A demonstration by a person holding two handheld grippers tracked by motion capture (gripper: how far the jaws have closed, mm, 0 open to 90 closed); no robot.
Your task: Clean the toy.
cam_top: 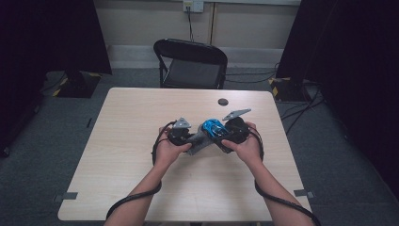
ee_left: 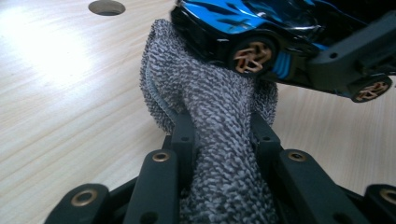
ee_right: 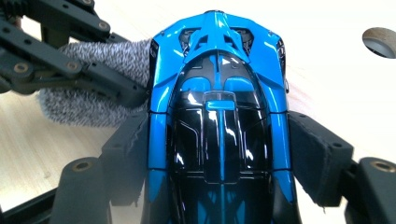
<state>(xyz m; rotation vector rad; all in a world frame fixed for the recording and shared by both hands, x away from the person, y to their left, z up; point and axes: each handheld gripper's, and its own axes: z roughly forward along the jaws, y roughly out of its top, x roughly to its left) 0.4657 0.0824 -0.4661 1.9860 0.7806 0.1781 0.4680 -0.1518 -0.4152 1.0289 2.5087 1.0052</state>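
1. I am clamping my left claw [ee_left: 219, 140] on a bunched grey knitted cloth [ee_left: 219, 121]; in the left gripper view the cloth is running up between my two black jaws, which are pressing on it from both sides in the lower middle of the frame.
2. I am gripping a blue and black toy car [ee_right: 219, 130] in my right claw [ee_right: 219, 154]; in the right gripper view the padded jaws are bearing against the car's two flanks, and the car is running up the centre of the frame.
3. The cloth is touching the car: in the left gripper view its top end is pressing under the car's body beside a bronze-spoked wheel [ee_left: 252, 56] in the upper middle, and in the right gripper view it is lying at the car's left side, in the upper left.
4. In the high view my left claw [cam_top: 181, 134] and right claw [cam_top: 235, 129] are meeting just above the centre of the frame, with the car [cam_top: 214, 128] between them over the pale wooden bench [cam_top: 141, 165].
5. A small round hole [cam_top: 223, 101] is sitting in the bench above the claws, and a black folding chair [cam_top: 190, 63] is standing beyond the bench's far edge, at the top centre.
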